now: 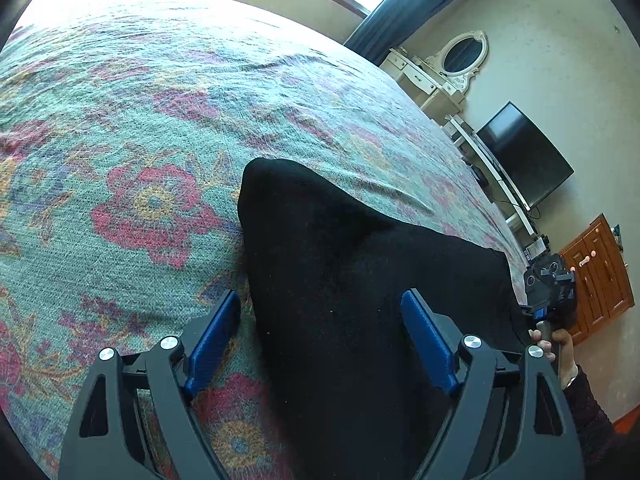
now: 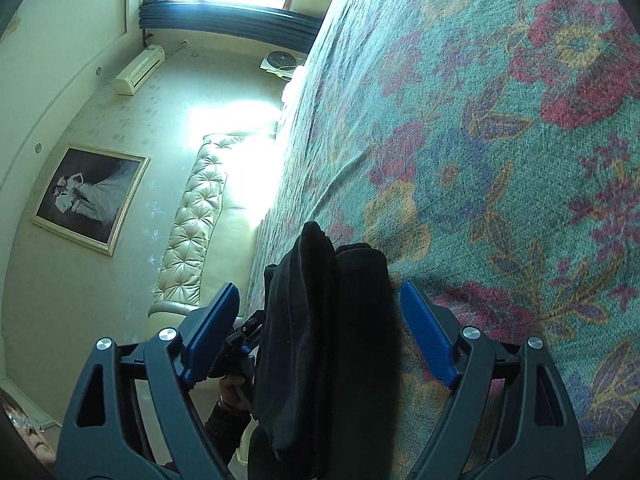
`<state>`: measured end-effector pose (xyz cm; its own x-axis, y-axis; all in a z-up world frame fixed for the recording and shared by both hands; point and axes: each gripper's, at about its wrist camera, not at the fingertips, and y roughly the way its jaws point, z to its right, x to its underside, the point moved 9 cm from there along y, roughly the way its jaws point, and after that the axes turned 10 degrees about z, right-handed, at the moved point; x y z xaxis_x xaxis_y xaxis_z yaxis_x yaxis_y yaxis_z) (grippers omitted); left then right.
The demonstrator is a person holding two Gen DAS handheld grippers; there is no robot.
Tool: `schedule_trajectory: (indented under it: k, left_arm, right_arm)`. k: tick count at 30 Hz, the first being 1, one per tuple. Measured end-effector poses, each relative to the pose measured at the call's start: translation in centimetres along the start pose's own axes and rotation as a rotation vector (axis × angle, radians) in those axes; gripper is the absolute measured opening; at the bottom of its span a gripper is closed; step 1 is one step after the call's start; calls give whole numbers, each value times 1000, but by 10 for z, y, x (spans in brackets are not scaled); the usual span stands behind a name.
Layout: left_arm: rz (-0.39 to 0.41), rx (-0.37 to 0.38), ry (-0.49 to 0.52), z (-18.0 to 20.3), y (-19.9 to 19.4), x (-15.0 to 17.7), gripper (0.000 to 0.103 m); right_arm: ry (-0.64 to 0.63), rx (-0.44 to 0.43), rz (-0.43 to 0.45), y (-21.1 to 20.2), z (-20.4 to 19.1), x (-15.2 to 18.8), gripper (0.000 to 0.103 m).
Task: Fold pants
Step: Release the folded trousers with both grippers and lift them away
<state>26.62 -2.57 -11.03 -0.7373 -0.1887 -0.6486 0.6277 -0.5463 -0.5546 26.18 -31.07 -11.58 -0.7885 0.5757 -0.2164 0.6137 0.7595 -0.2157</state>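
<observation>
- While black pants [image 1: 352, 280] lie bunched on floral bedspread [image 1: 140, 120] — L gripper [image 1: 322, 340] spread wide, pads straddling fabric, no pinch.
- R gripper [image 2: 320, 336] gaping too — folded pants between pads, untouched.

Left claw [image 1: 320, 322] and right claw [image 2: 320, 316] agape.

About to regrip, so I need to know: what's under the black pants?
The black pants lie on the floral bedspread, which shows all around them. Whatever sits directly beneath the fabric is covered. Both grippers, left and right, are open astride them.
</observation>
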Motion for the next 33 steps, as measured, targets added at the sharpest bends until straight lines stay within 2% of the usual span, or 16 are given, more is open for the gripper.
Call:
schedule_trajectory:
  k: [10,21,28,33]
  left_arm:
    - [16,-52,0,4,-15,19,81]
    - [34,-86,-7,12,-46,49,81]
    - [56,-105,-62,9,-64,64,82]
    - [68,-144,-52,9,-74,72,82]
  right_arm:
    - [-15,30,28,-13,-7,28,89]
    - [-169,135,-10,-29,-18,89,90]
    - [-196,133,11,-43,-21,112,90]
    - [-196,143,37,-51,-23,121,90]
